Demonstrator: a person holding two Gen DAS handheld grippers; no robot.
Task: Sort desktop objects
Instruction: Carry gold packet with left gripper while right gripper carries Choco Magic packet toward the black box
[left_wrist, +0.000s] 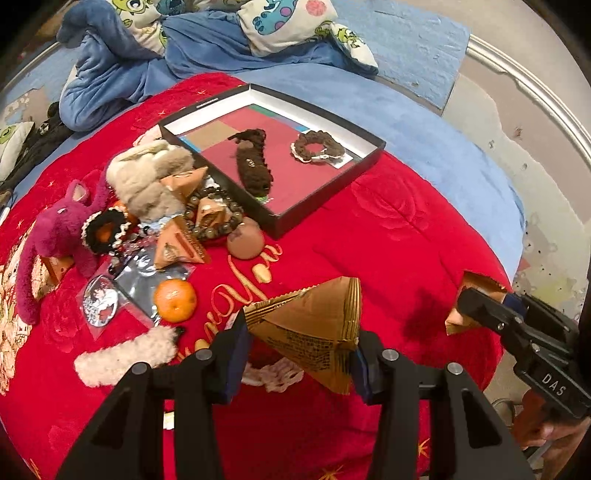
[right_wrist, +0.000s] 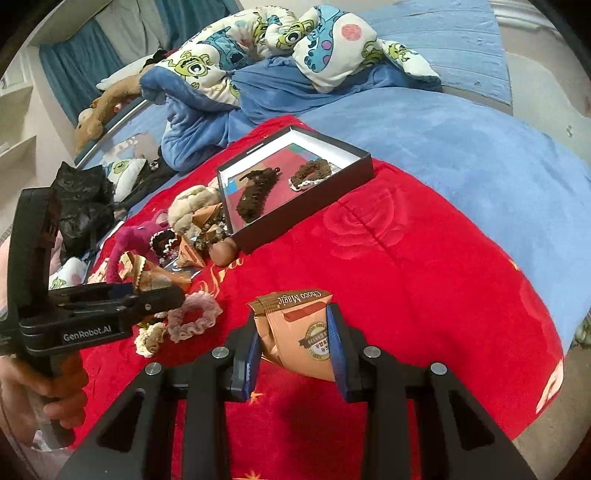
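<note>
At the far left of the left wrist view a magenta plush toy (left_wrist: 55, 236) lies on the red blanket (left_wrist: 388, 236), with a black hair tie (left_wrist: 105, 229) edged in white against it and a beige furry clip (left_wrist: 147, 177) just above. To their right sit two tan pyramid snack packets (left_wrist: 179, 247), a string of beads (left_wrist: 218, 218) and an orange (left_wrist: 174, 300); a cream fuzzy clip (left_wrist: 125, 356) lies at lower left. Further right, in the upper middle, an open black box (left_wrist: 317, 181) holds a brown hair claw (left_wrist: 253, 166) and a brown scrunchie (left_wrist: 314, 147). At bottom centre the left gripper (left_wrist: 299, 354) is closed on a tan pyramid packet (left_wrist: 314, 332) with crimped edges and small print, lifted above the blanket. At the right edge the right gripper (left_wrist: 476, 306) pinches another tan packet (left_wrist: 476, 286), mostly hidden. The right wrist view alone shows that packet's face (right_wrist: 299, 332), reading "Choco Magic" with a round seal, clamped between the blue pads (right_wrist: 334, 336). It also shows a pink scrunchie (right_wrist: 192, 317) and a cream one (right_wrist: 149, 339) beside the left gripper (right_wrist: 147, 291), and a brown teddy bear (right_wrist: 103, 107) at upper left.
</note>
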